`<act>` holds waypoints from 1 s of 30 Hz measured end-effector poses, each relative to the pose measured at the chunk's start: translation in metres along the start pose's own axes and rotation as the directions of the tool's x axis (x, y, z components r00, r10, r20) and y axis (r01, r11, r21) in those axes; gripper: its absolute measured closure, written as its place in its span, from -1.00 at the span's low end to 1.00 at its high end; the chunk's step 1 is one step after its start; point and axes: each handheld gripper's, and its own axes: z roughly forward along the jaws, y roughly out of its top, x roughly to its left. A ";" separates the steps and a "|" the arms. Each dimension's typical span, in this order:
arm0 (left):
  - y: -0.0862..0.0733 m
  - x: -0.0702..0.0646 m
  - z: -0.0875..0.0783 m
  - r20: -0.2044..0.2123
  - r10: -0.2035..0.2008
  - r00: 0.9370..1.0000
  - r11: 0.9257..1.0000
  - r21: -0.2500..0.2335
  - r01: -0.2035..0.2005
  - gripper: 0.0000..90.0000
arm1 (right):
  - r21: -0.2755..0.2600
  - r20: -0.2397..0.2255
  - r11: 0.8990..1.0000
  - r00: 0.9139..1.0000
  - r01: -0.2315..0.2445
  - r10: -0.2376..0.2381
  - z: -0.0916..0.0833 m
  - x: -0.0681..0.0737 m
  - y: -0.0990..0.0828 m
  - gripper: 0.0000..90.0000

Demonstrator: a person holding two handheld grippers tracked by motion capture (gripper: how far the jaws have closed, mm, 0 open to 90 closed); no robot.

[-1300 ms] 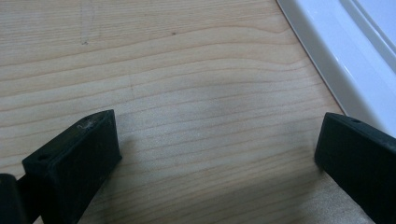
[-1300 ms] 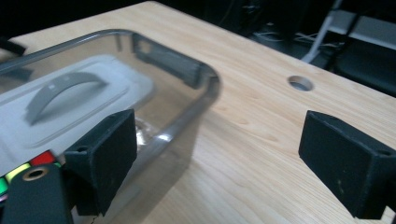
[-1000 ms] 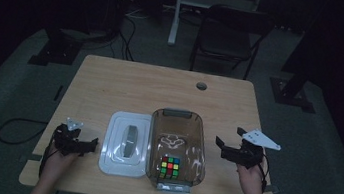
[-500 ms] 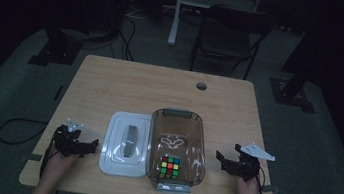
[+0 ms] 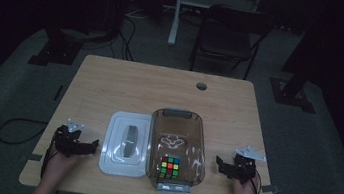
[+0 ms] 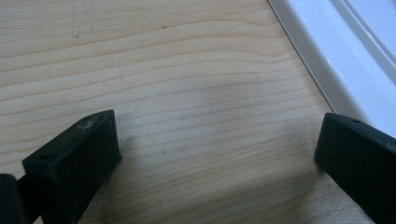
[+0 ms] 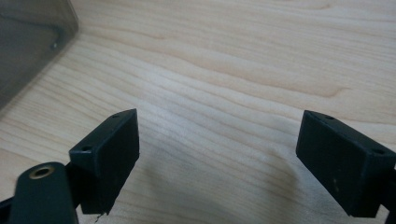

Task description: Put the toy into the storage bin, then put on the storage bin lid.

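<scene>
The right gripper [image 5: 224,167] sits low over the table [image 5: 160,90] with jaws spread wide and nothing between them, having just been closing a touch. The left gripper [image 5: 88,147] is likewise wide and empty. Between them lie the white lid [image 5: 114,142] — just beside the left jaws — and the clear box [image 5: 200,151] holding the puzzle cube [image 5: 170,167], apparently resting flat. Bare wood stretches beyond; the near edge is close.
</scene>
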 end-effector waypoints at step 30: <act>0.020 -0.028 -0.022 0.131 0.026 0.991 0.999 -0.023 -0.023 -0.96 | 0.062 0.024 0.998 1.000 0.002 -0.004 0.005 0.002 0.002 -0.72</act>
